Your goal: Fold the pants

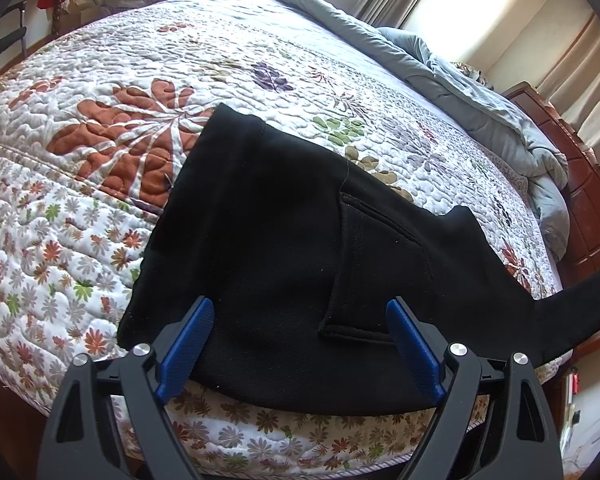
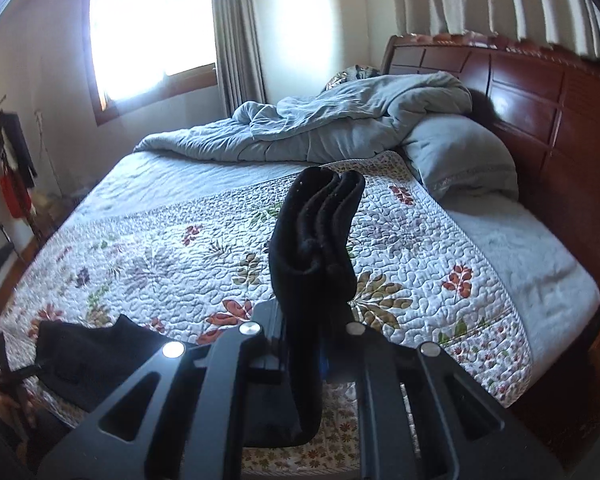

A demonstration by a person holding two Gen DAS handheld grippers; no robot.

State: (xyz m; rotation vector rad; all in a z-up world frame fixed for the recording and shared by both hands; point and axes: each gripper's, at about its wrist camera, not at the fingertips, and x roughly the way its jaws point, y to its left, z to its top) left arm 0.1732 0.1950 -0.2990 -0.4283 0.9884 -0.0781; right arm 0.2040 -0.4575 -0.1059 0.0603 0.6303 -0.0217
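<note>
Pants (image 1: 284, 240) of plain black cloth lie on the near edge of the bed, spread over a quilted bedspread (image 1: 100, 200) printed with rust, green and purple leaves; in the left wrist view a sewn pocket (image 1: 364, 264) with a stitched rim faces up, and one stretch of the dark fabric trails off past the right side of the mattress. The left gripper (image 1: 302, 344) hovers just above the near part of the garment with its jaws spread wide, the blue-padded fingers (image 1: 188, 344) standing well apart on either side of the cloth and holding nothing. The right gripper (image 2: 312, 320) is closed tight around a bunched, several-layered fold of the same black fabric (image 2: 316, 232), which rises upright between the jaws in stacked ridges and blocks the middle of that view; only a sliver of blue pad shows beside it. Low on the left of the right wrist view, another part of the black garment (image 2: 88, 360) rests flat on the bedspread near the mattress edge. Farther up the bed a rumpled grey-blue duvet (image 2: 320, 124) is heaped against a reddish wooden headboard (image 2: 540, 112), with a pillow (image 2: 460, 156) beside it. A bright window (image 2: 148, 32) with drawn-back curtains (image 2: 236, 36) lights the room.
</note>
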